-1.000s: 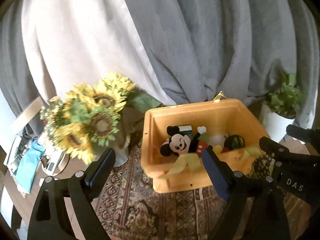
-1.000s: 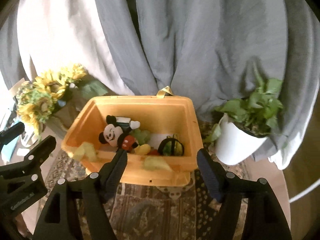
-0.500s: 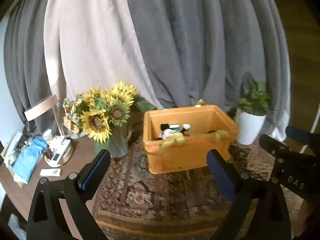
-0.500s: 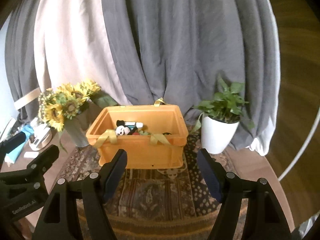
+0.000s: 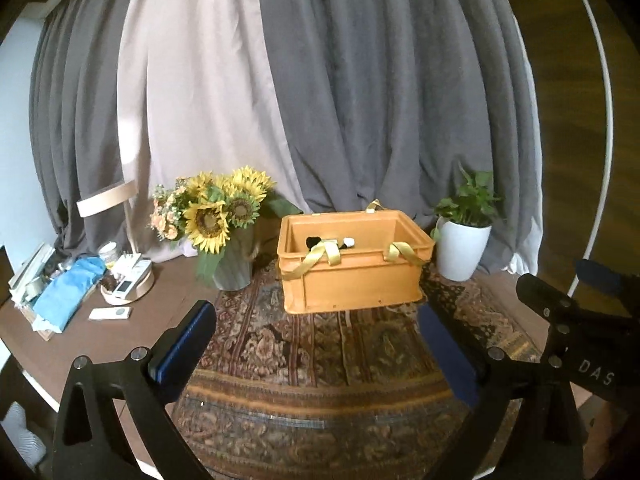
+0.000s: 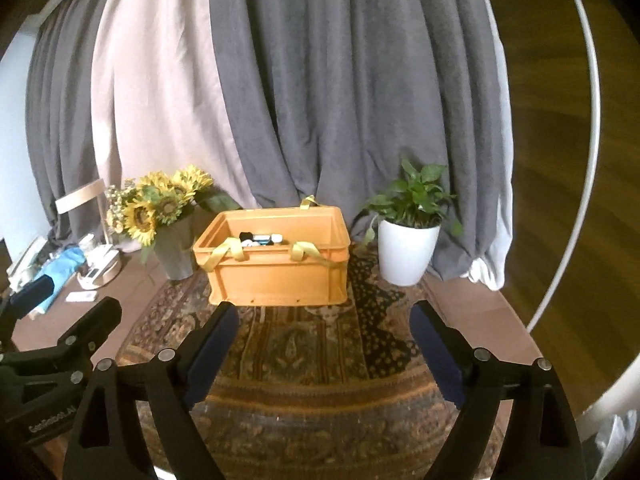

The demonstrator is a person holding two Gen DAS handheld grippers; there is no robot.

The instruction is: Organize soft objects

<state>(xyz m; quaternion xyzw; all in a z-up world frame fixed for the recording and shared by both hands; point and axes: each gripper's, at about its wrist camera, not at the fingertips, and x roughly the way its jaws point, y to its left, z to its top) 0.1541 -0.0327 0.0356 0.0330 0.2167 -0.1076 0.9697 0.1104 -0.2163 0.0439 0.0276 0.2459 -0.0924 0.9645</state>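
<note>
While both tools are being held back over the near edge of the round worktop, the orange crate is being seen straight ahead of them, standing on the patterned rug toward the far edge, well apart from either tool. The left tool is being held with its jaws wide and nothing between them; the right tool is likewise being held wide and empty, just beside the left one. The crate's long axis is lying across the line of both tools, its long front wall facing them. Neither tool is judged clearly nearer, though the crate is sitting more squarely ahead of the left tool.

Soft objects are being kept inside the crate, but only a black-and-white plush top is being glimpsed over the rim; what else is lying within is being hidden by the front wall. Two yellow-green straps are being seen draped over the front rim. No loose soft object is being made out on the rug, so the sorting is judged largely done. A sunflower vase is standing at the crate's left, a white potted plant at its right.
</note>
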